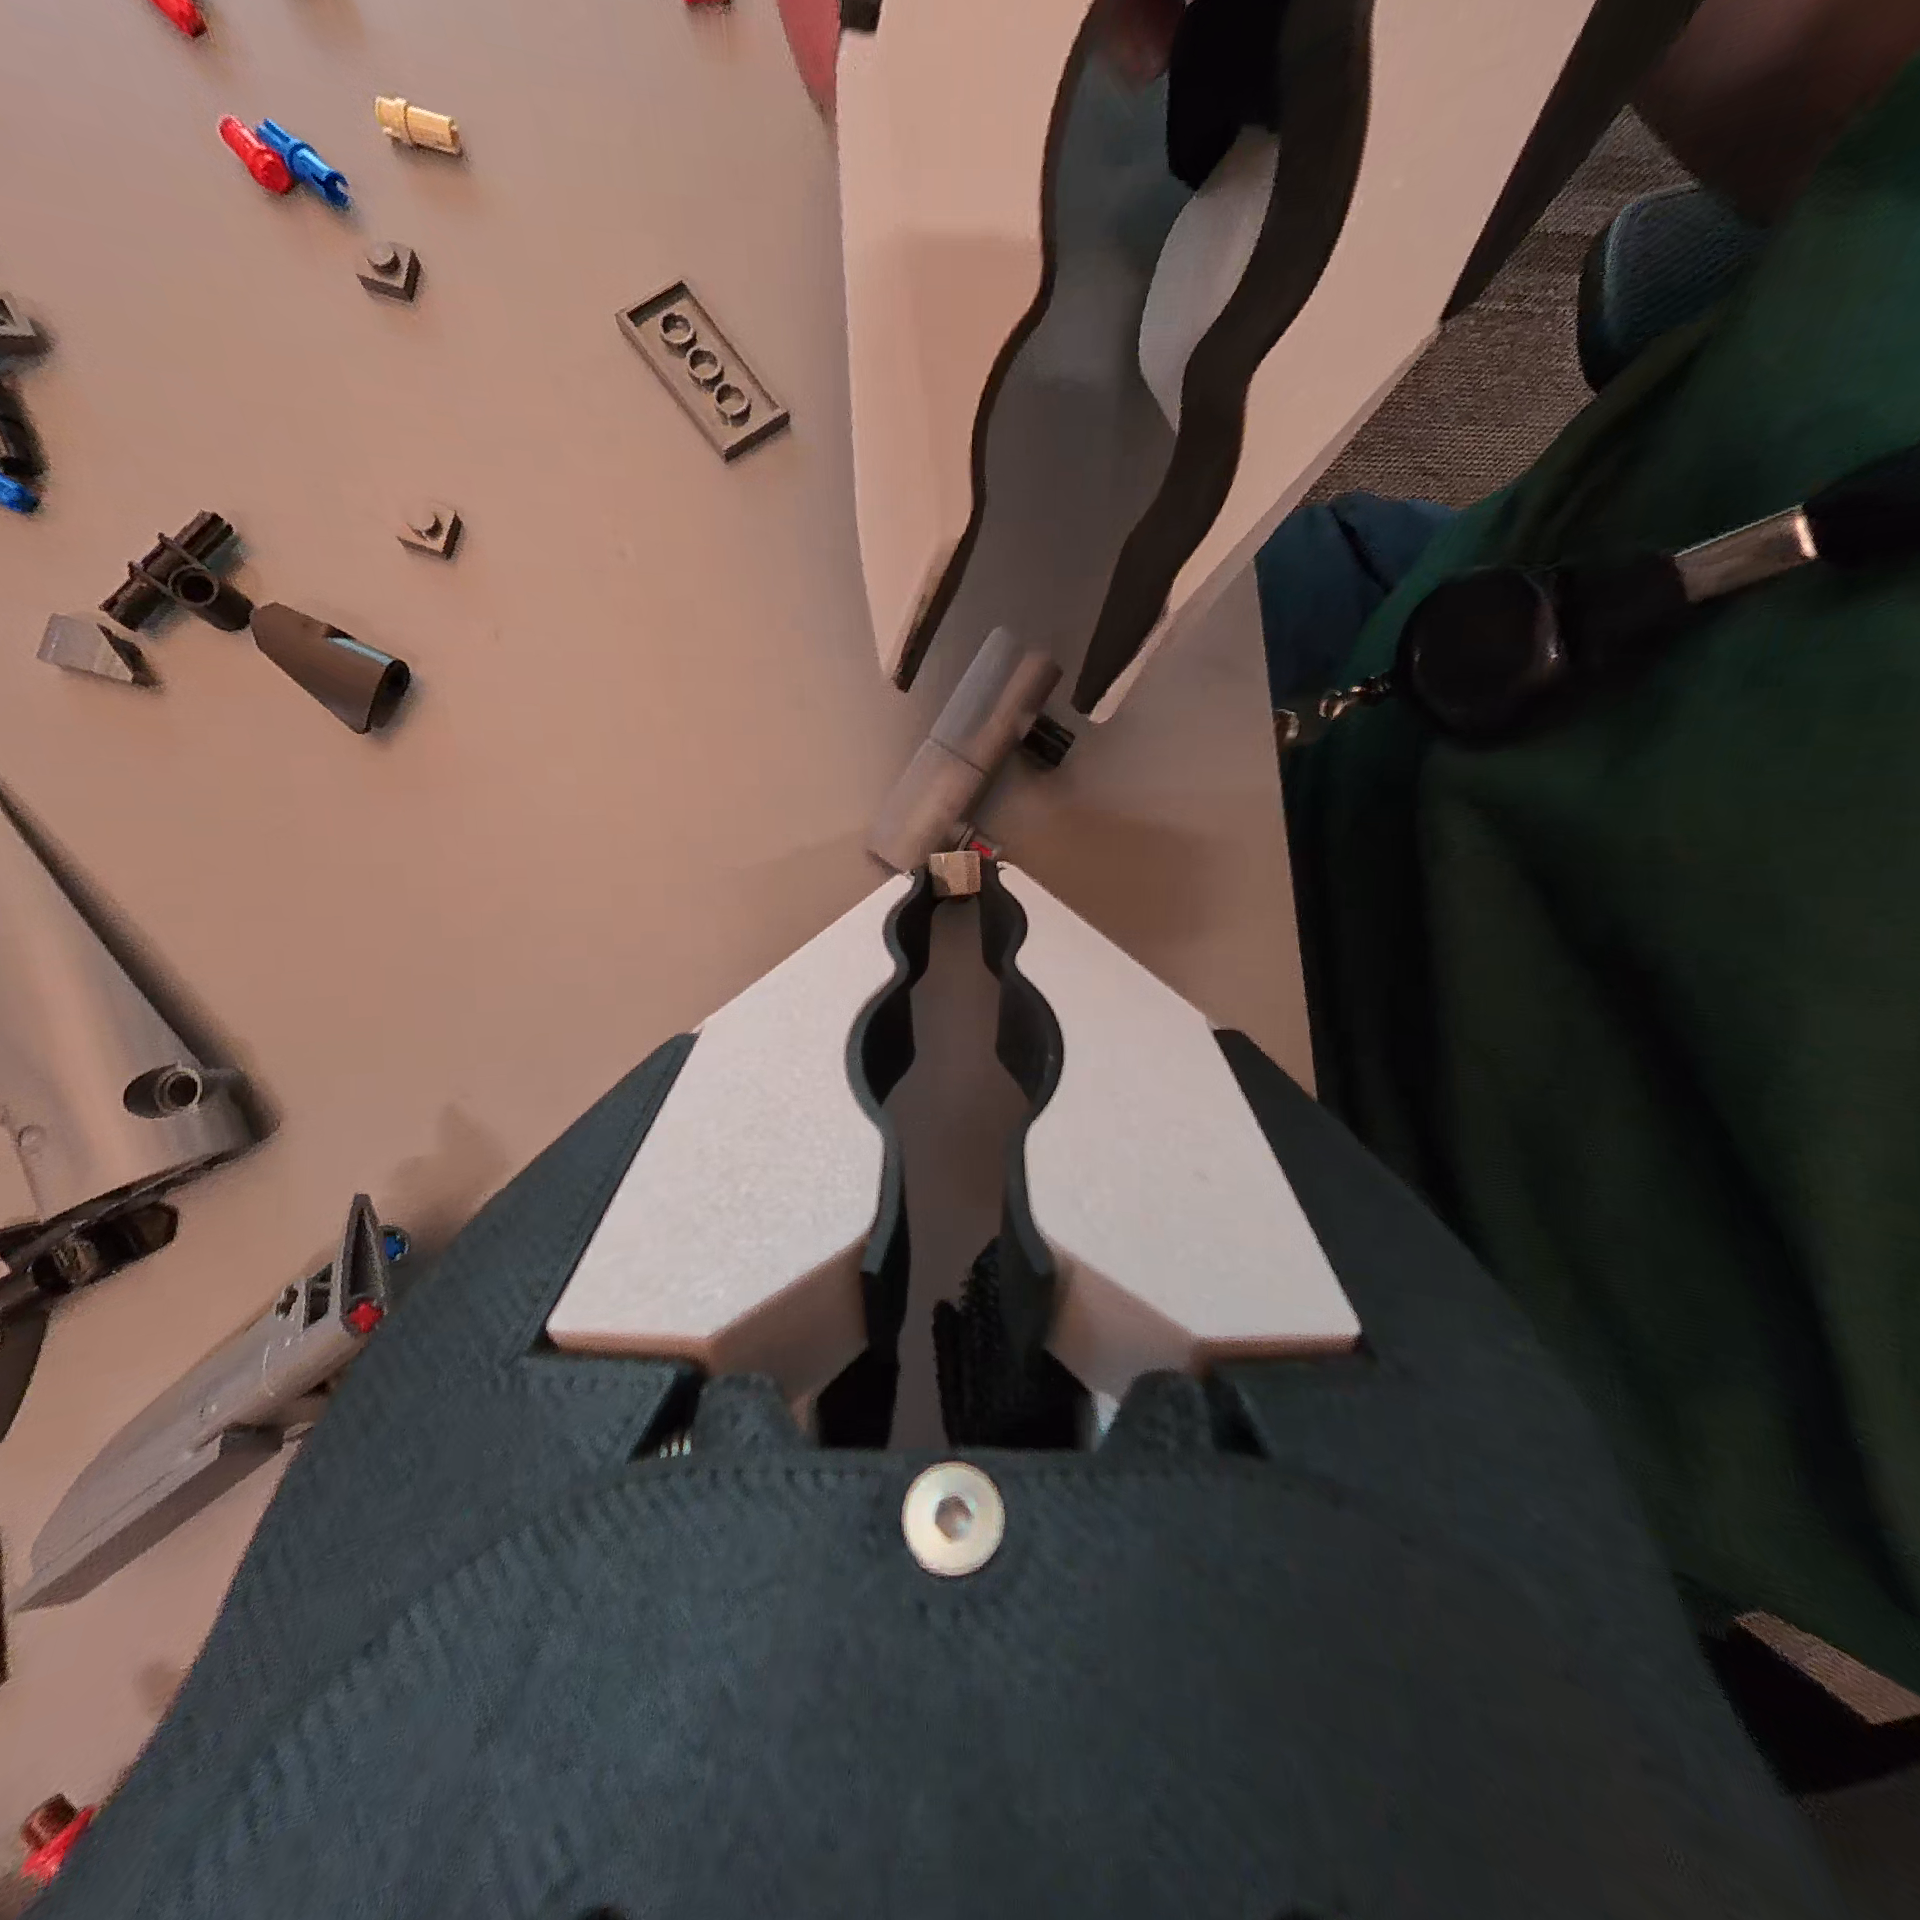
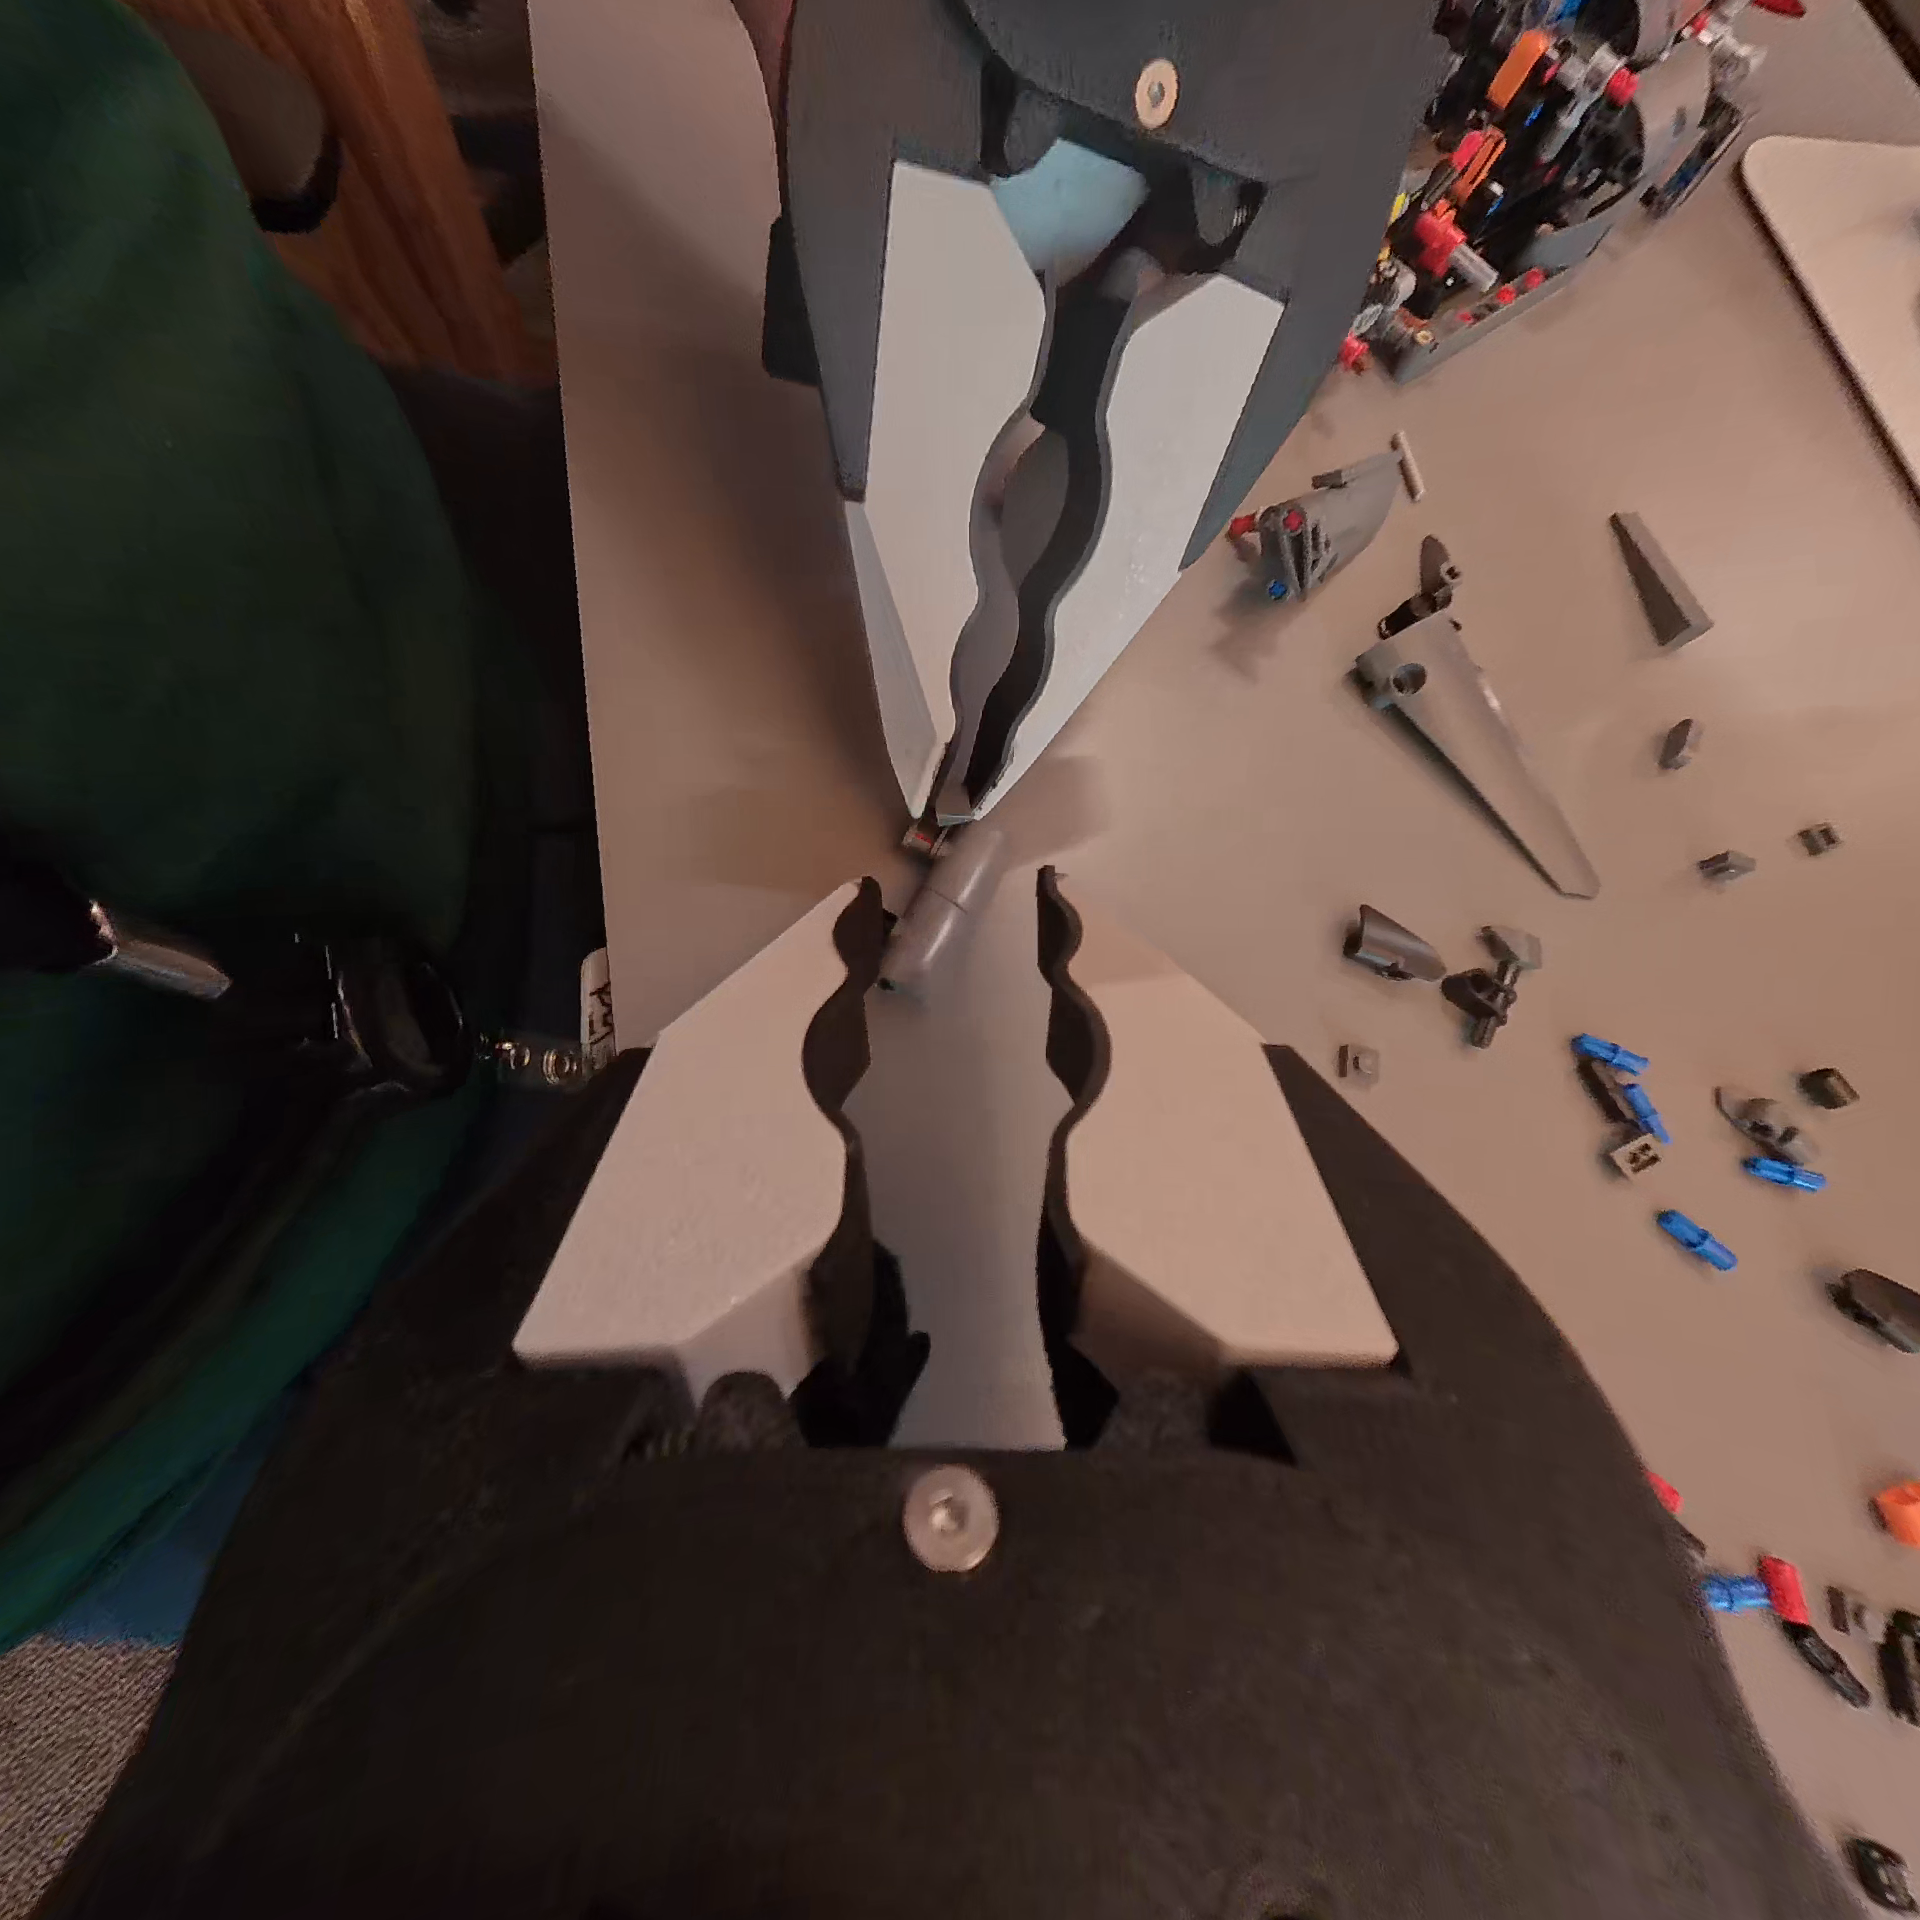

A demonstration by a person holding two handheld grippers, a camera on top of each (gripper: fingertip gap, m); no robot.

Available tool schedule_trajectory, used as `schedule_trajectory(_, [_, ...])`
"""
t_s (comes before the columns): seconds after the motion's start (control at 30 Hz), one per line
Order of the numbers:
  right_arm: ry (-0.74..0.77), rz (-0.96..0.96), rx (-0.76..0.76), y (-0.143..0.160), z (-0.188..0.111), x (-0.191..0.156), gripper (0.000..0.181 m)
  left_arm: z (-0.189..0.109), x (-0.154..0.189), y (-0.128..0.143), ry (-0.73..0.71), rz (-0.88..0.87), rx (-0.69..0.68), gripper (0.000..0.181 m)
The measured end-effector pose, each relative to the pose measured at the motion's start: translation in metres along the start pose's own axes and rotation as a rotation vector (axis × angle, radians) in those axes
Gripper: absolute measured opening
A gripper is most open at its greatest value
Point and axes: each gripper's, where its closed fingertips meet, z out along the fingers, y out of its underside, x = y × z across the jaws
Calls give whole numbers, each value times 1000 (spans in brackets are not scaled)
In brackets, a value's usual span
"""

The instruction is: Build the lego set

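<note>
Tan piece [image 1: 956, 871] mostly hidden in left tongs [image 1: 956, 883]

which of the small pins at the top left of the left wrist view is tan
The tan pin, lying alone to the right of the touching red pin and blue pin.

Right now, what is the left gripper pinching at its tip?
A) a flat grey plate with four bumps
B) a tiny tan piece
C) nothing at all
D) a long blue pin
B: in the left wrist view the left gripper has its fingertips closed on a tiny tan piece, right next to the grey tube; the blue pin and the flat grey plate lie loose on the table.
</note>
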Motion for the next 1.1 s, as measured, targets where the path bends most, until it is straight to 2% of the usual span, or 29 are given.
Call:
schedule_trajectory(0.33, [55,17,-40,6,2,-8,23,0,1,0,-2,15,42,7])
schedule_trajectory(0.6, [54,37,-65,11,9,-5,8,-5,4,0,-16,62,74,7])
schedule_trajectory(0.87, [-9,73,-92,16,12,3,12,-8,-2,4,-49,100,48,7])
schedule_trajectory(1.1, [-19,83,-5,-10,7,-7,18,-6,-2,5,-37,105,49,7])
